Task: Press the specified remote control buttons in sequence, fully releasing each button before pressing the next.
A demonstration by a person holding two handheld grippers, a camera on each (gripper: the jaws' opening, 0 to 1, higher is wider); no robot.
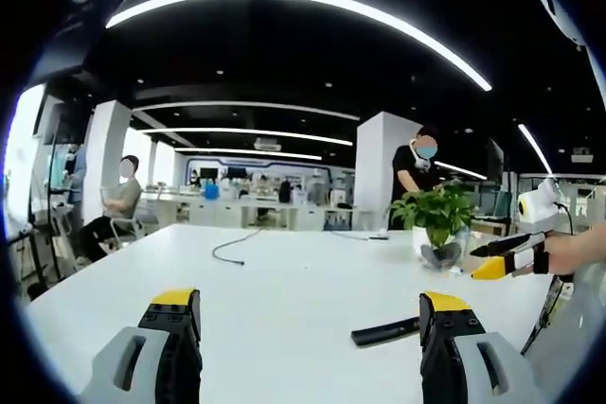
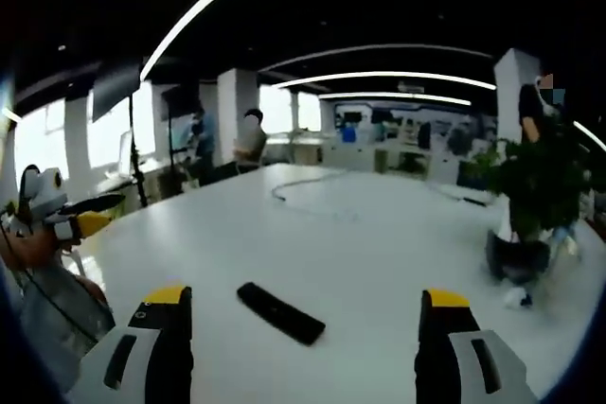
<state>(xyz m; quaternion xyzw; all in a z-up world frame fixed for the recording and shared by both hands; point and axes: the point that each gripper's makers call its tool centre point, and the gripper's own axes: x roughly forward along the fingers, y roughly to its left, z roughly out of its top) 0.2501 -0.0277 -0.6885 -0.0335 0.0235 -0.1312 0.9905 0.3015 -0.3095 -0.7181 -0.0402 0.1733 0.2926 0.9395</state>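
Right gripper view: remote control [image 2: 280, 313] lies flat on the desk [image 2: 379, 234], long axis slanting lower right, between the wide-open, empty right tool [image 2: 303, 314] jaws, nearer the left jaw.

I am in an open-plan office: beyond my white table [image 1: 284, 281] stand desks with monitors [image 1: 237, 198], white pillars [image 1: 383, 163], seated and standing people, beneath curved ceiling light strips [image 1: 312, 7].

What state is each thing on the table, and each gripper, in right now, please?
remote control: lying flat on the white table, untouched.
left gripper: jaws open, above the table, holding nothing.
right gripper: jaws open, remote control between and ahead of them, no contact.
potted plant: upright on the table.
cable: lying loose on the table.
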